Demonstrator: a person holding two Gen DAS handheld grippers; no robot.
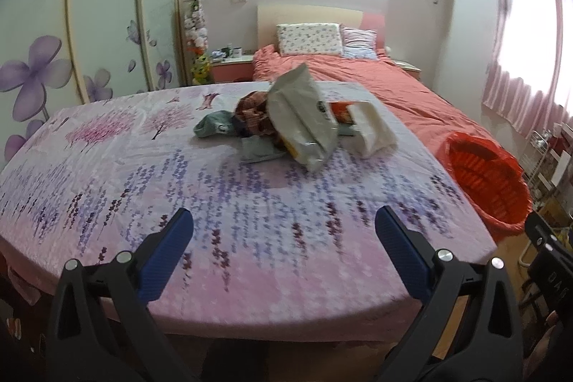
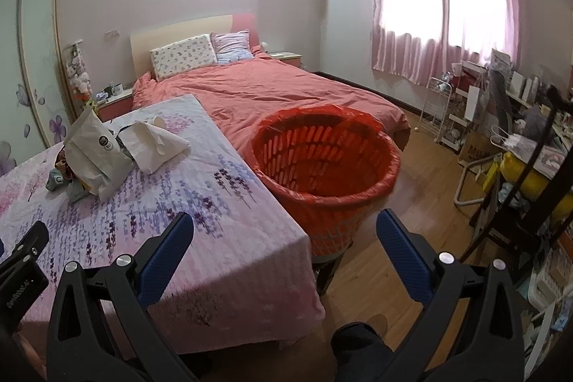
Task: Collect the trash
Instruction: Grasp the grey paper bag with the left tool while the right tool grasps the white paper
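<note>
A pile of trash lies on the flowered table cover [image 1: 215, 203]: a large grey-white bag [image 1: 304, 117], a cream paper bag [image 1: 372, 127], a brown-red wrapper [image 1: 252, 110], a green crumpled piece [image 1: 215, 127]. The pile also shows in the right wrist view, with the white bag [image 2: 96, 156] and the cream bag [image 2: 157, 142]. An orange basket lined with an orange bag [image 2: 322, 163] stands on the floor to the right of the table; it also shows in the left wrist view [image 1: 490, 181]. My left gripper [image 1: 284, 228] is open and empty, above the table's near part. My right gripper [image 2: 284, 228] is open and empty, near the table's right corner and the basket.
A bed with a coral cover [image 2: 272, 88] lies behind the table. A wardrobe with flower doors [image 1: 89, 24] stands at the left. Shelves and cluttered furniture [image 2: 501, 131] fill the right side. Wooden floor [image 2: 412, 203] shows beside the basket.
</note>
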